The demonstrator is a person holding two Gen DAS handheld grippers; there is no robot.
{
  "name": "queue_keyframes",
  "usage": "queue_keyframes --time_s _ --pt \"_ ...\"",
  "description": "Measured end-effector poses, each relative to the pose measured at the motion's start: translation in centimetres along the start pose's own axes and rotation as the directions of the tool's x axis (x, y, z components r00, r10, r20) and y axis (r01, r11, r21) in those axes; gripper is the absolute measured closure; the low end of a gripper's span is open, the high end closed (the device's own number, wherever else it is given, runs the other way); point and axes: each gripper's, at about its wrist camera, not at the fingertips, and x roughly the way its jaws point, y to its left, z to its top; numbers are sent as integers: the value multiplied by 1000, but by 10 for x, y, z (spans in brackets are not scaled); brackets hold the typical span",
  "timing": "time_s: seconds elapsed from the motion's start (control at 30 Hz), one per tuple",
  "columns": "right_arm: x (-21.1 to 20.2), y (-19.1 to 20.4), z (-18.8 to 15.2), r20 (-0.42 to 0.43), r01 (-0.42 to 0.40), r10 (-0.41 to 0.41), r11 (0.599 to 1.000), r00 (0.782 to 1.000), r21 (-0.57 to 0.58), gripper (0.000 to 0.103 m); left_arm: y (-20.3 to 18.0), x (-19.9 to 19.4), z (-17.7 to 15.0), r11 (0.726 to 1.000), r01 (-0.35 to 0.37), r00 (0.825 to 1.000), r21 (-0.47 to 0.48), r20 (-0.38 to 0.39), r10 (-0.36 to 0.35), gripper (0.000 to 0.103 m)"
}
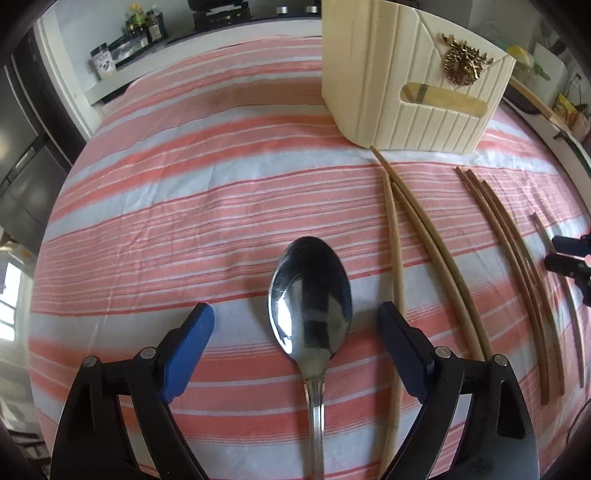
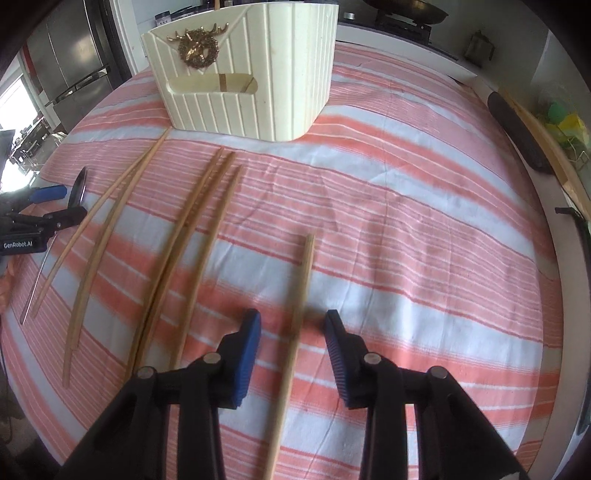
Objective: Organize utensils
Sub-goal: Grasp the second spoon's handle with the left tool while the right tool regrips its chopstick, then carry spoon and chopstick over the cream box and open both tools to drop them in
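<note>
Left gripper (image 1: 295, 332) jaws spread wide, straddling the spoon (image 1: 310, 299) bowl without touching. Right gripper (image 2: 293, 332) jaws parted, a lone chopstick (image 2: 295, 332) lying between them, untouched. Other chopsticks (image 2: 192, 236) lie leftward on the striped tabletop (image 2: 424, 221); cream holder (image 2: 255, 74) stands beyond.

We're looking at a table under a pink-and-white striped cloth (image 1: 184, 206). Steel fridge (image 2: 70, 62) is standing far left, daylight is coming through a window (image 1: 7, 295), bottles (image 1: 142, 22) are sitting on a white ledge behind.
</note>
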Motion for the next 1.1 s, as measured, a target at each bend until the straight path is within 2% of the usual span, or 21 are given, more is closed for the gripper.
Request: queue_keyframes --time_s 0.07,0.1,0.13,0.17,0.23,0.3,0.4,0.5,0.67,0.93,1.0,1.1 --pt "2 1 5 4 -2 2 1000 1000 8 71 -1 1 3 1000 27 1000 -12 4 -27 25" --pt "3 2 8 6 -2 2 1000 1000 15 78 1 1 4 999 29 1000 -16 6 -29 28" --pt "4 2 11 7 3 -3 1000 1000 19 91 3 0 5 1000 19 1000 -10 17 -19 39" --pt "4 1 13 8 4 -5 1000 1000 22 95 6 -1 5 1000 20 999 -6 27 -20 61" --pt "6 -5 19 16 -17 17 999 1000 43 96 14 -2 7 998 65 998 -23 27 -65 61" --pt "3 -12 19 39 -48 45 996 998 79 96 20 -7 6 997 68 997 -37 48 -67 61" --pt "-18 -17 16 123 -99 85 989 989 112 96 27 -31 -1 993 99 988 -58 125 -91 61" --pt "-52 -15 10 219 -134 108 985 970 107 96 33 -66 -11 990 124 969 -70 222 -105 61" --pt "-122 0 -14 384 -138 111 989 917 45 96 47 -127 -33 982 169 920 -81 370 -128 61" --pt "-193 16 -48 568 -106 81 994 819 10 96 63 -184 -60 957 256 848 -135 506 -156 61" --pt "-202 18 -54 599 -110 77 994 797 19 96 64 -190 -60 950 279 836 -139 523 -169 61" --pt "-211 20 -57 634 -99 55 994 771 34 96 62 -195 -58 948 288 827 -133 534 -176 62"
